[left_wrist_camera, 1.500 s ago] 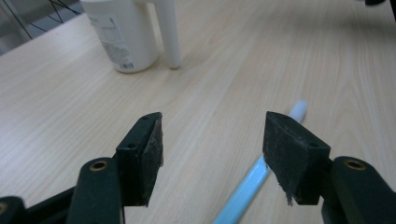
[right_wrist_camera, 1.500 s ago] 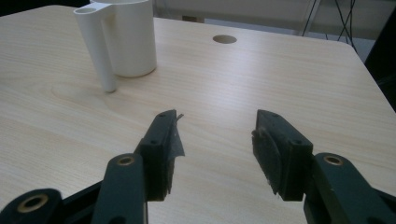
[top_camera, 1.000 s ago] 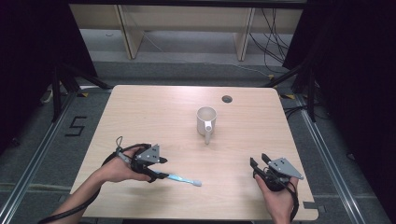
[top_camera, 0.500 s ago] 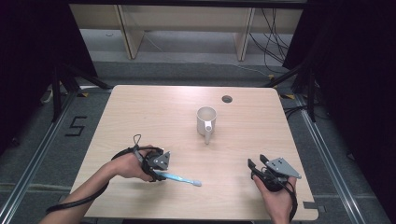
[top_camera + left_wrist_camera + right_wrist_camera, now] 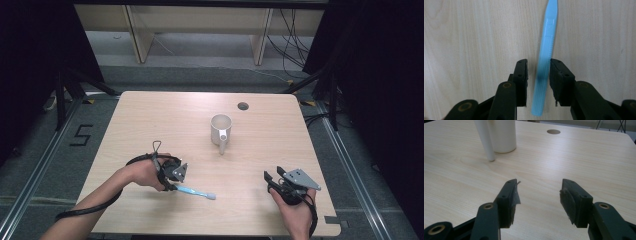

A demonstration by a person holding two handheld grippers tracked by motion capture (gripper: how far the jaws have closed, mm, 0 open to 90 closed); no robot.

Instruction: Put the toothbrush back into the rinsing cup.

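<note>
- Toothbrush (image 5: 196,191): pale blue, lying flat on the worktop (image 5: 150,115), on the person's side of the mug (image 5: 221,129) and to its left in the high view; well apart from the mug.
- Left gripper (image 5: 538,68): jaws straddle the toothbrush handle and have just been closing on it. In the left gripper view one pad touches or nearly touches the handle, while a gap shows on the other side. Judged not yet gripped; the jaws stand part open.
- Progress: approach and alignment appear done. Closing fully, lifting and carrying the toothbrush remain, presumably toward the mug.
- Right gripper (image 5: 281,180): jaws open and holding nothing, resting low, nearer the person than the mug and to its right.
- Mug: white, upright, handle turned toward the person, mouth unobstructed.
- Open room: bare worktop lies between toothbrush and mug; nothing stands in the path.
- Edges: toothbrush sits near the worktop's front edge, though not overhanging. A round hole (image 5: 243,106) lies just beyond the mug, to its right.
</note>
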